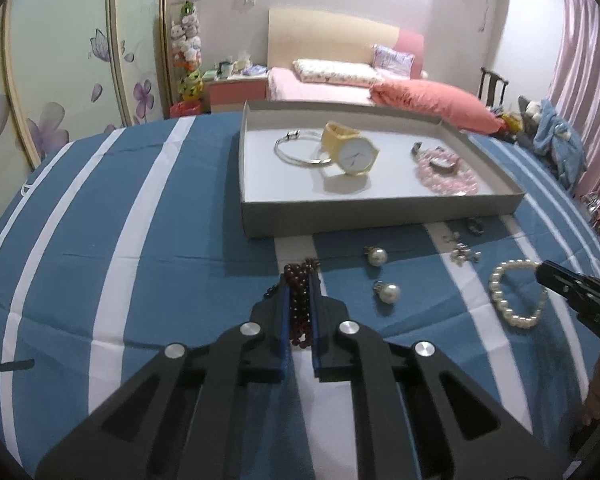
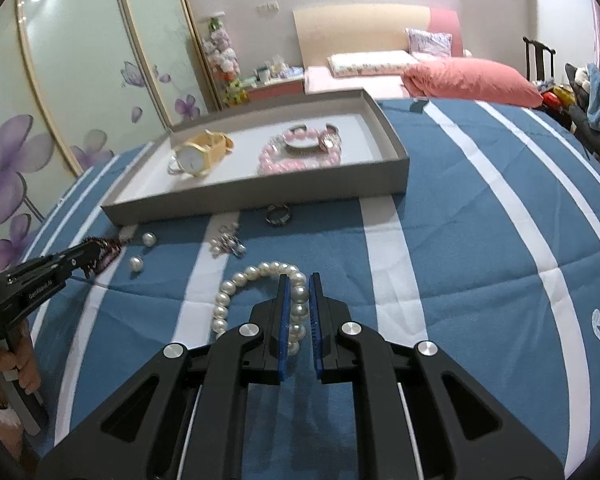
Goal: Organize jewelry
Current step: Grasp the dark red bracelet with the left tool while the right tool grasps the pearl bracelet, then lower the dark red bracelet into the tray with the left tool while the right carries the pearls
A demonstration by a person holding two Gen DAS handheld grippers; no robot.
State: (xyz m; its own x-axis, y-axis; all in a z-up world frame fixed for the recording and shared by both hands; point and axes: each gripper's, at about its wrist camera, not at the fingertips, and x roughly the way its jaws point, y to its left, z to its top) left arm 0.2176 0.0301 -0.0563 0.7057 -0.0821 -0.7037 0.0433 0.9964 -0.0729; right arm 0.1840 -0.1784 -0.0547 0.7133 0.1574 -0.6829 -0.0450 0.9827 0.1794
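Observation:
A grey tray [image 1: 380,216] [image 2: 260,196] on the blue striped cloth holds a yellow watch [image 1: 354,152] [image 2: 198,154], a silver bangle [image 1: 296,150] and a pink bead bracelet [image 1: 448,174] [image 2: 296,162] with a small watch on it. My left gripper [image 1: 300,280] [image 2: 94,256] is shut on a dark red bead bracelet [image 1: 300,304] at the cloth. My right gripper [image 2: 299,280] [image 1: 544,272] is shut on one side of a white pearl bracelet [image 2: 256,300] [image 1: 512,296].
Two pearl earrings [image 1: 382,274] [image 2: 142,252], small silver pieces [image 1: 462,250] [image 2: 228,244] and a dark ring [image 1: 475,226] [image 2: 279,215] lie on the cloth in front of the tray. A bed [image 1: 340,80] and wardrobe stand behind.

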